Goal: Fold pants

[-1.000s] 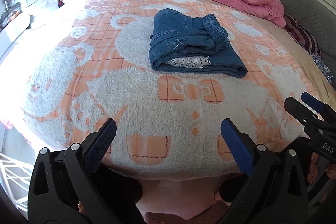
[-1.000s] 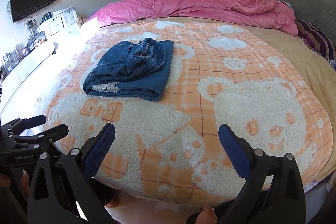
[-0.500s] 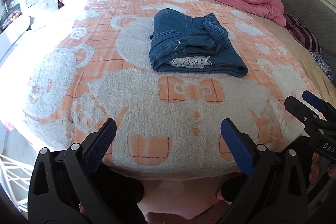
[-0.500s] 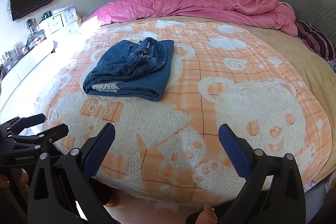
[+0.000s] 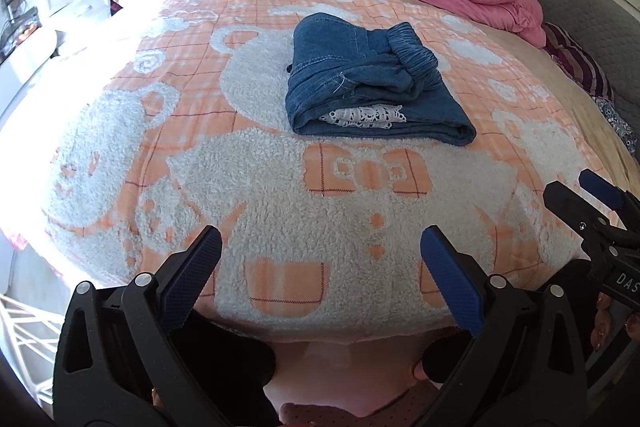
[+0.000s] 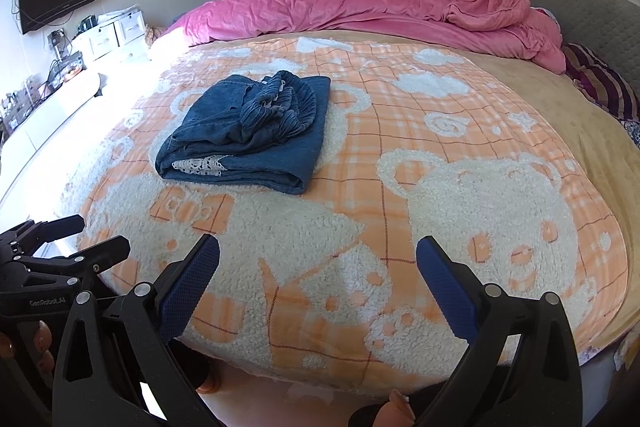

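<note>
Nothing has shifted since the earlier frames. Denim pants [image 5: 372, 87], folded into a thick rectangle with white lace showing, lie mid-bed on the fleecy orange bear blanket [image 5: 320, 227]. Left gripper [image 5: 320, 271] and right gripper [image 6: 318, 279], fingers released and empty, hover at the near bed edge. "GenRobot.AI" reads on the left gripper's body.

Only small shifts are noted. In the left wrist view, the right claw [image 5: 576, 187] at the right edge of the frame is seen slightly higher and a touch further right than a second ago. In the right wrist view, the left claw [image 6: 100, 235] at the lower left is seen nudged slightly right, toward frame centre, with its upper tip a little higher. No other change can be made out.
</note>
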Demonstrator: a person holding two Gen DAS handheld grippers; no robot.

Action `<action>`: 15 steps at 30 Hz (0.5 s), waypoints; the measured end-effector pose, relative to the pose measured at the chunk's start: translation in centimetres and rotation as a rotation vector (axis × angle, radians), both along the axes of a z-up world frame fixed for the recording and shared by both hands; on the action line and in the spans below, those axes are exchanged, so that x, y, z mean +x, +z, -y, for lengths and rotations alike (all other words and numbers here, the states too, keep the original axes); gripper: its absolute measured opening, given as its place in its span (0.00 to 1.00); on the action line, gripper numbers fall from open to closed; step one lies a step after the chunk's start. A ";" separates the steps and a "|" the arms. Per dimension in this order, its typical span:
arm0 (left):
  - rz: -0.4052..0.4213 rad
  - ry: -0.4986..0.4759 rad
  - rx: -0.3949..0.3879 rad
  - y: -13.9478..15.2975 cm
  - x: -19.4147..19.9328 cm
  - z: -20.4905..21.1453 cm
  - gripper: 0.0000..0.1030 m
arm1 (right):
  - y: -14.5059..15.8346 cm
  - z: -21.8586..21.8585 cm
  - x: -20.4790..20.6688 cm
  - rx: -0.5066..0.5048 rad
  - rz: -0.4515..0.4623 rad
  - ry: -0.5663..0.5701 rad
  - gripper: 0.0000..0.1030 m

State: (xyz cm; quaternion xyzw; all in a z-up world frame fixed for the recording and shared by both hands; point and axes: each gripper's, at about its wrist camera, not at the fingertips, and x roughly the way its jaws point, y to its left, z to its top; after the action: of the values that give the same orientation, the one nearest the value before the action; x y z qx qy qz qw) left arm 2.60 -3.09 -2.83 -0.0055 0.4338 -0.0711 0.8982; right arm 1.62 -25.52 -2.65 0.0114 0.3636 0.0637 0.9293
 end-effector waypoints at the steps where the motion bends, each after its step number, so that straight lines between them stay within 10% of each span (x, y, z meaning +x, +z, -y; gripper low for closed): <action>1: -0.001 0.000 0.002 0.0 0.0 0.0 0.91 | 0.0 0.0 0.0 -0.002 -0.001 0.001 0.96; 15: -0.008 -0.062 -0.047 0.2 0.0 0.5 0.91 | -0.1 -0.1 0.1 -0.002 -0.002 0.002 0.96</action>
State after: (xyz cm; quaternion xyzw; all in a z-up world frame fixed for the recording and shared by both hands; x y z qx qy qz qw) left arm 2.59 -3.59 -2.68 -0.0135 0.4357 -0.1089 0.8934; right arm 1.75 -25.45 -2.72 0.0102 0.3648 0.0644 0.9288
